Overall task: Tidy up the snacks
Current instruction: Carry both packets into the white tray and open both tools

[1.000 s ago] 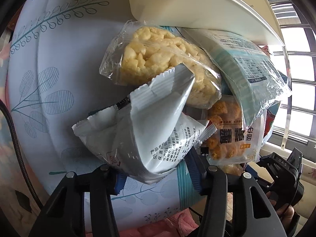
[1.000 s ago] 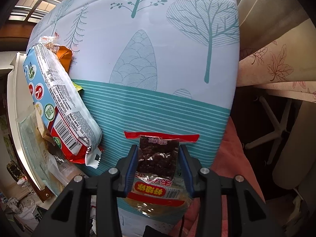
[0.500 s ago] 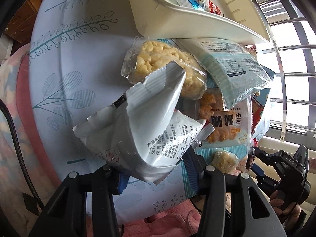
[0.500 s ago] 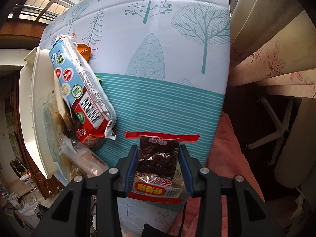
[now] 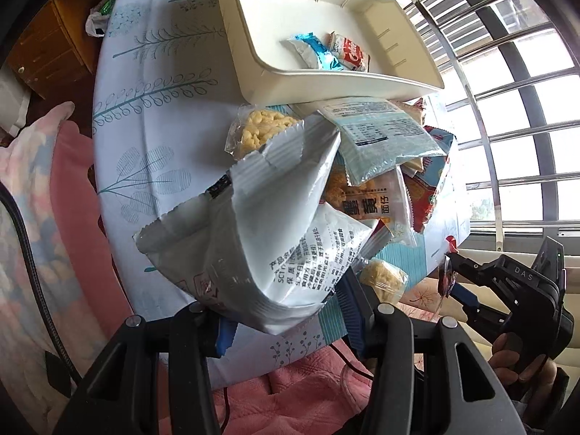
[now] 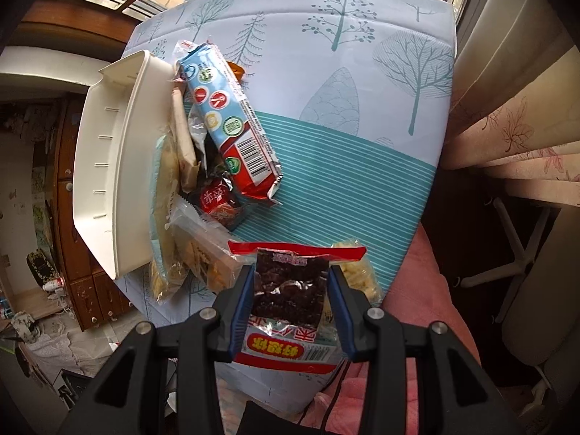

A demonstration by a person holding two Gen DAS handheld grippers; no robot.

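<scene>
My left gripper (image 5: 286, 311) is shut on a silver-white snack bag (image 5: 253, 224) and holds it above the table's near edge. My right gripper (image 6: 290, 290) is shut on a clear packet of dark dried fruit with red trim (image 6: 290, 290), also lifted; the right gripper also shows in the left wrist view (image 5: 453, 282). A cream plastic bin (image 5: 326, 87) lies tilted on the table, also seen in the right wrist view (image 6: 108, 166). It holds a blue-white packet (image 5: 315, 54) and a red-white packet (image 5: 349, 52). A heap of snacks (image 5: 373, 159) lies beside it.
The heap includes a puffed yellow snack pack (image 5: 261, 130), a pale blue bag (image 5: 377, 134) and a long blue-red biscuit pack (image 6: 232, 127). The table has a tree-print cloth (image 6: 344, 108). Pink bedding (image 5: 79, 224) lies below its edge. Window bars (image 5: 507, 108) stand behind.
Both grippers have pulled back and up from the table with their packets. More of the bin, its inside and the snack heap have come into view.
</scene>
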